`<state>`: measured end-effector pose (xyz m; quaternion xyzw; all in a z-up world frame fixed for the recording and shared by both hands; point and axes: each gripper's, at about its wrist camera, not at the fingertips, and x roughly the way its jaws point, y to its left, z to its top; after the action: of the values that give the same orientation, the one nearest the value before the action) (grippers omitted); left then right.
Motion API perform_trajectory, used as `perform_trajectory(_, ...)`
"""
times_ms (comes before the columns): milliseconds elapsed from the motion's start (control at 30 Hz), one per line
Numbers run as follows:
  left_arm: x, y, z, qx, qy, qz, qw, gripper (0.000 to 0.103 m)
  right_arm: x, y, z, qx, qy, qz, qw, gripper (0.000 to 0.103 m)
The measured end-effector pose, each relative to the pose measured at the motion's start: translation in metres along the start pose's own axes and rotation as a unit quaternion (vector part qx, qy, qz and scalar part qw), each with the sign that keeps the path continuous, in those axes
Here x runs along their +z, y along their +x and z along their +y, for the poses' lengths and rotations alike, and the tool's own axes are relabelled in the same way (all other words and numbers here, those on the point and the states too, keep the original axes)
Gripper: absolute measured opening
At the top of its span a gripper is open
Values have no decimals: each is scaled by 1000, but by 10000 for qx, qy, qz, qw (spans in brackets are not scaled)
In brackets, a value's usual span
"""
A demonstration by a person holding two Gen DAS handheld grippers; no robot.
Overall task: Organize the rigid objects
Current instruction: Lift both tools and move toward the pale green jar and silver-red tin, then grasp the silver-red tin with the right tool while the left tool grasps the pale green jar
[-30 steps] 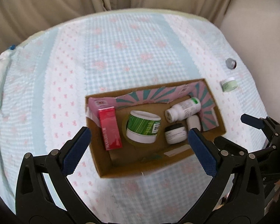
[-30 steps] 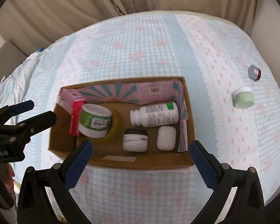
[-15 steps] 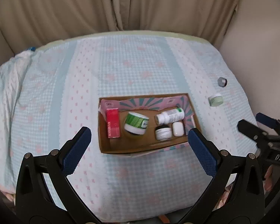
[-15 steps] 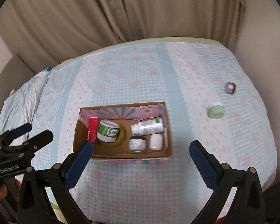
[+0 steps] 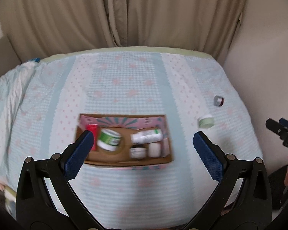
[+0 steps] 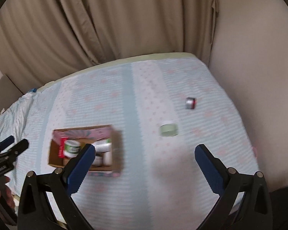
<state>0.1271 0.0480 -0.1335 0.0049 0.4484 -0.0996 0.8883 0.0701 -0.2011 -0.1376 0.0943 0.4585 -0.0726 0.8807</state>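
Note:
A cardboard box (image 5: pixel 128 163) (image 6: pixel 117 147) lies on the bed; in it are a red carton (image 5: pixel 92 130), a green-labelled jar (image 5: pixel 109 139), a white bottle (image 5: pixel 146 136), a small dark-lidded jar (image 5: pixel 137 152) and a white case (image 5: pixel 154 149). Outside it, to the right, lie a pale green jar (image 5: pixel 206 121) (image 6: pixel 169 130) and a small silver-and-red jar (image 5: pixel 218 101) (image 6: pixel 191 103). My left gripper (image 5: pixel 142 149) is open and empty, held high in front of the box. My right gripper (image 6: pixel 145 161) is open and empty, facing the bed right of the box.
The bed wears a light blue and white checked cover (image 5: pixel 132 80) with pink dots. Beige curtains (image 5: pixel 124 13) hang behind it and a plain wall (image 6: pixel 249 48) stands close on the right. A hand (image 6: pixel 6 193) holds the left gripper at the lower left of the right wrist view.
Both grippers have pulled back and up from the box, which now looks much smaller. The right wrist view has swung right, toward the two loose jars. Both stay open.

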Motion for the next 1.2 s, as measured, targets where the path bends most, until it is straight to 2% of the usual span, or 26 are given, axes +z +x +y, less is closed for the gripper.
perform_trajectory(133, 11, 14, -60, -80, -163, -50, 9998, 103, 26, 8, -59, 70, -31, 22, 10000, 103)
perform_trajectory(267, 21, 45, -114, -210, -177, 185, 9995, 103, 59, 24, -113, 36, 11, 59, 10000, 103)
perform_trajectory(400, 25, 94, -160, -355, -108, 596, 9975, 103, 89, 50, -154, -9, 242, 251, 9994, 103)
perform_trajectory(500, 20, 143, -183, -697, -221, 1010, 9922, 103, 104, 78, -176, -71, 390, 461, 9982, 103)
perform_trajectory(600, 12, 189, -202, -895, -249, 1374, 9861, 103, 113, 109, -190, -100, 479, 650, 9967, 103)
perform_trajectory(700, 6, 229, -217, -954, -273, 1578, 9825, 103, 119, 144, -197, -162, 466, 887, 9948, 103)
perform_trajectory(1000, -4, 339, -254, -927, -152, 2140, 9723, 103, 130, 256, -209, -160, 558, 1567, 9859, 102)
perform_trajectory(1100, -12, 370, -262, -875, -102, 2338, 9683, 102, 130, 295, -211, -232, 563, 1837, 9811, 91)
perform_trajectory(1200, -20, 393, -266, -805, -76, 2519, 9644, 99, 128, 331, -213, -214, 651, 2112, 9750, 86)
